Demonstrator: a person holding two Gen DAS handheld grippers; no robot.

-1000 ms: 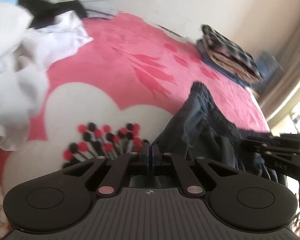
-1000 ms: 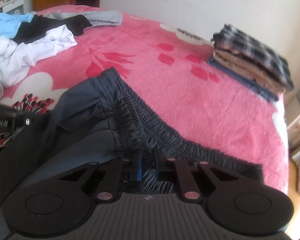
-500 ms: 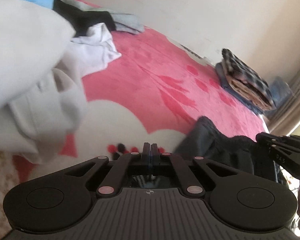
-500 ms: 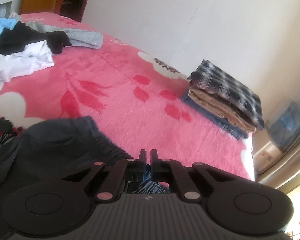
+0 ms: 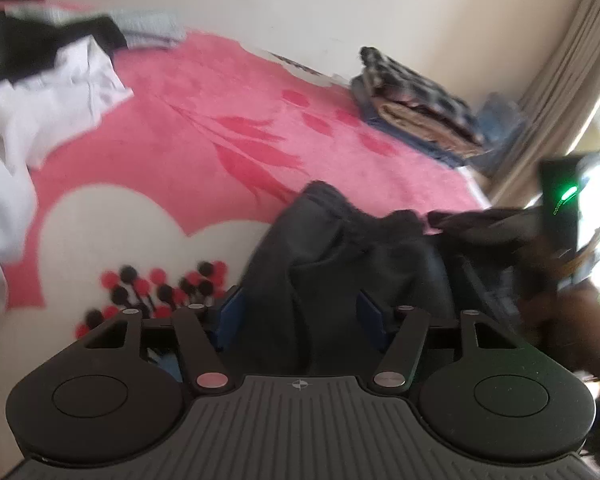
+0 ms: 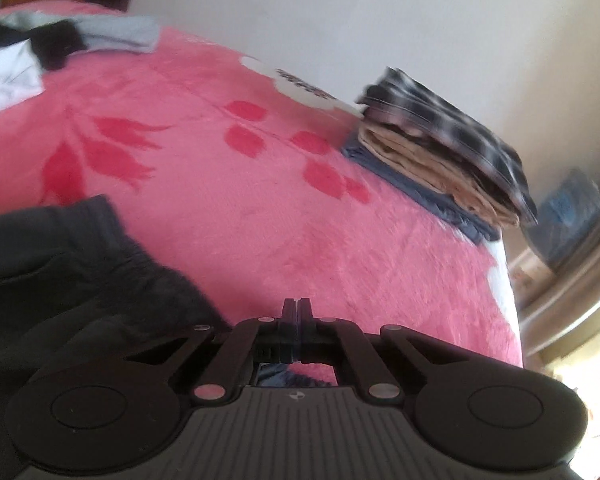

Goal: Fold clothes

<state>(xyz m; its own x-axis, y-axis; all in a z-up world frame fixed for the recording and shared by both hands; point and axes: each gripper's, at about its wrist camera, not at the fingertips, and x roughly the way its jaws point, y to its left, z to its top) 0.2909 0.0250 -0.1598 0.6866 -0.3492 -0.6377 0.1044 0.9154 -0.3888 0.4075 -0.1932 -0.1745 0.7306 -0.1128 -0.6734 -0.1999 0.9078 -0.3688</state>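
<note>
Left gripper: jaws spread wide, blue pads standing either side of the dark shorts without closing on them; released. The shorts lie bunched on the pink floral blanket, elastic waistband toward 12 o'clock. Right gripper: fingers pressed together, clenched; whether cloth is pinched between the tips cannot be told. In the right wrist view the shorts sit at 9 o'clock of the tips. A folded stack, checked garment on top, rests at 2 o'clock near the wall. Unfolded white and black clothes lie heaped at 10 o'clock in the left wrist view.
</note>
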